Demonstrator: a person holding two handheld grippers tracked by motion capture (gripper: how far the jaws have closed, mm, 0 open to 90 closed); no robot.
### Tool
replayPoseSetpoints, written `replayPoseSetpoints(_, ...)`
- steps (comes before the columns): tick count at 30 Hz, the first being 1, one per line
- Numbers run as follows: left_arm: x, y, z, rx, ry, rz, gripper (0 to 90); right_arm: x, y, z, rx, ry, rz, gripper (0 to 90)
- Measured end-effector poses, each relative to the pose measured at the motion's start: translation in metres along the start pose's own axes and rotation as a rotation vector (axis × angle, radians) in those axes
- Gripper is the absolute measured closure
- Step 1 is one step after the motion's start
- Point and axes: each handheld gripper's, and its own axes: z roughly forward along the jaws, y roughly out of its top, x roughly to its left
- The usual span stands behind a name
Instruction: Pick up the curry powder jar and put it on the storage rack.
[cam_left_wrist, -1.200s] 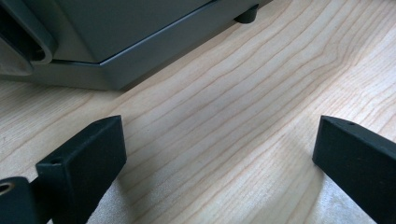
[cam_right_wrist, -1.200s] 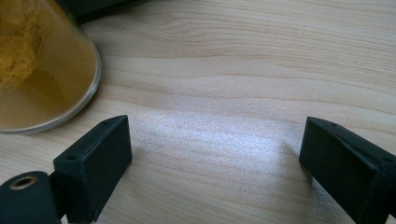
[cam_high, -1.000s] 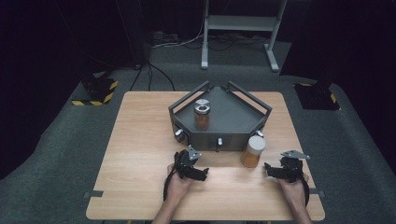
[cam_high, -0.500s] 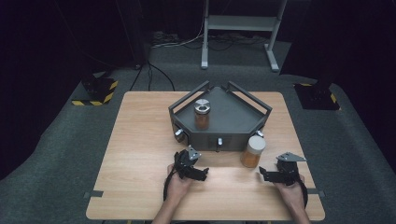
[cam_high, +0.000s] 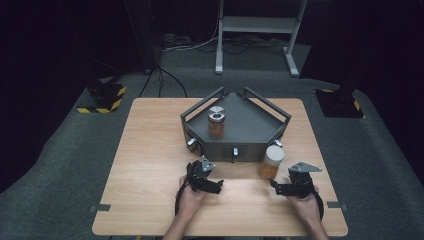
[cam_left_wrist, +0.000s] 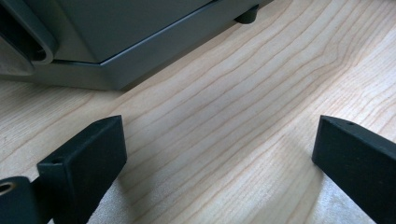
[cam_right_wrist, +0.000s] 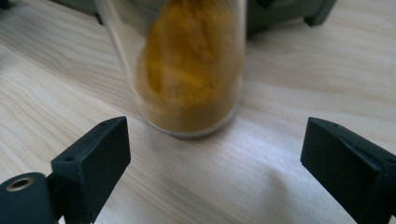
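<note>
A wooden tabletop (cam_high: 150, 165) carries a dark grey, five-sided tray (cam_high: 252, 131) with raised rails, which serves here as the landmark. Inside the tray, toward its left rear, stands one jar of orange-brown powder with a silver lid (cam_high: 216, 122). A second jar of orange powder (cam_high: 270, 162), with a pale lid, stands upright on the tabletop just outside the tray's front right corner, close to its front wall. The right hand-held gripper (cam_high: 274, 186) sits in front of that jar, its jaws spread wide and holding nothing; in the right gripper view the second jar (cam_right_wrist: 191, 70) stands just beyond the gap between the two black jaws, blurred, not touched by either. The left hand-held gripper (cam_high: 218, 184) rests in front of the tray's front wall, left of the second jar, also wide open and empty; the left gripper view shows bare wood between its jaws and the tray's grey wall (cam_left_wrist: 140, 51) beyond. Judging by this layout, the work looks about half finished: one jar is in the tray, the other is outside and not yet gripped. What seems left is closing on the second jar, lifting it over the rail and setting it down inside.
</note>
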Motion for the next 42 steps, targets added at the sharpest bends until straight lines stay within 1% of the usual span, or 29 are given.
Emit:
replayPoseSetpoints(6, 0.0, 0.0, 0.0, 0.0, -0.001, -0.003, 3.1, 0.007, 0.013, 0.001, -0.035, 0.021, -0.013, 9.0)
replayPoseSetpoints(10, 0.0, 0.0, 0.0, -0.001, -0.001, -0.003, 3.1, 0.012, 0.023, 0.002, -0.057, 0.016, -0.019, 10.0)
replayPoseSetpoints(14, 0.0, 0.0, 0.0, -0.001, -0.001, -0.003, 3.1, 0.01, 0.029, 0.004, -0.072, 0.016, -0.001, 11.3)
replayPoseSetpoints(23, 0.0, 0.0, 0.0, -0.001, 0.0, -0.004, 3.2, 0.014, 0.041, 0.007, -0.097, 0.009, -0.014, 15.4)
replayPoseSetpoints(28, 0.0, 0.0, 0.0, 0.001, 0.0, -0.001, 3.2, 0.016, 0.043, 0.009, -0.108, -0.004, -0.008, 17.8)
replayPoseSetpoints(32, 0.0, 0.0, 0.0, -0.001, 0.0, -0.004, 3.2, 0.016, 0.044, 0.01, -0.109, -0.004, -0.006, 20.9)
replayPoseSetpoints(42, 0.0, 0.0, 0.0, -0.002, 0.0, -0.004, 3.3, 0.021, 0.041, 0.013, -0.123, -0.018, -0.028, 25.9)
